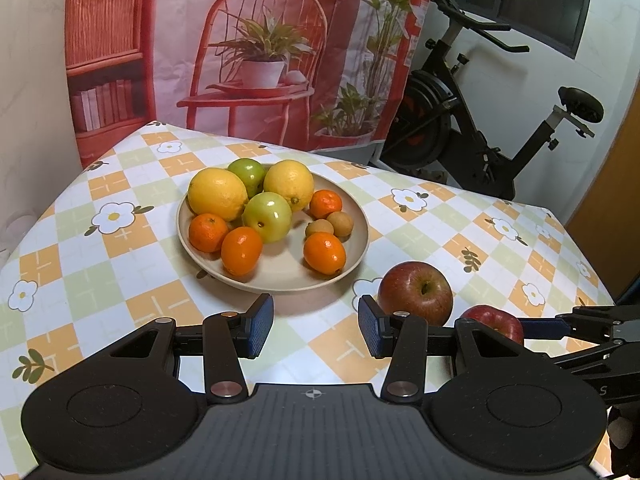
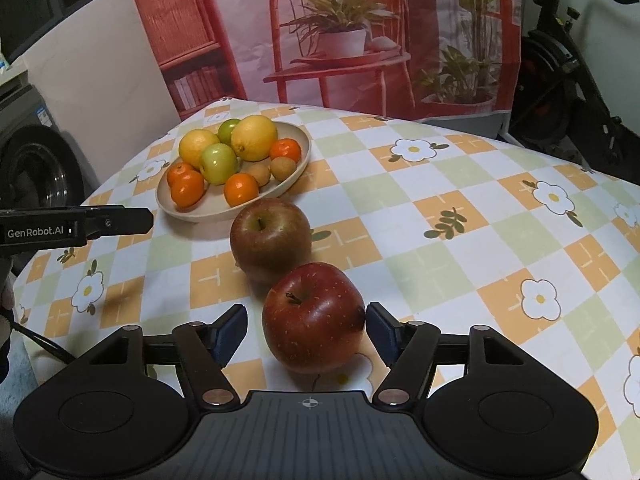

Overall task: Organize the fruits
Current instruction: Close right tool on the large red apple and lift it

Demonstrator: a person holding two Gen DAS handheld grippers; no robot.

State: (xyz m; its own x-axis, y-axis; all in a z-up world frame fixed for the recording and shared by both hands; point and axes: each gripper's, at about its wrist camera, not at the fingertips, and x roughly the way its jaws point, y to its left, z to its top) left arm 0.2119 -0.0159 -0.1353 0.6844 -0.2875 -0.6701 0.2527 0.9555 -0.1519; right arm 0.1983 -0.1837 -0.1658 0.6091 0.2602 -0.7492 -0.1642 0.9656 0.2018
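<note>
Right wrist view: the right gripper point(image 2: 306, 330) has its fingers apart around a red apple point(image 2: 313, 318) on the worktop point(image 2: 440, 216). The left gripper point(image 1: 316, 326) fingers are apart too, before the fruit plate point(image 1: 280, 272).

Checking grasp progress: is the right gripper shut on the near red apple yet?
Open. The right gripper straddles the near red apple, with a gap beside its left pad.

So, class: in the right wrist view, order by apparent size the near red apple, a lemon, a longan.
1. Near red apple, though nearness to the camera inflates it.
2. Lemon.
3. Longan.
</note>
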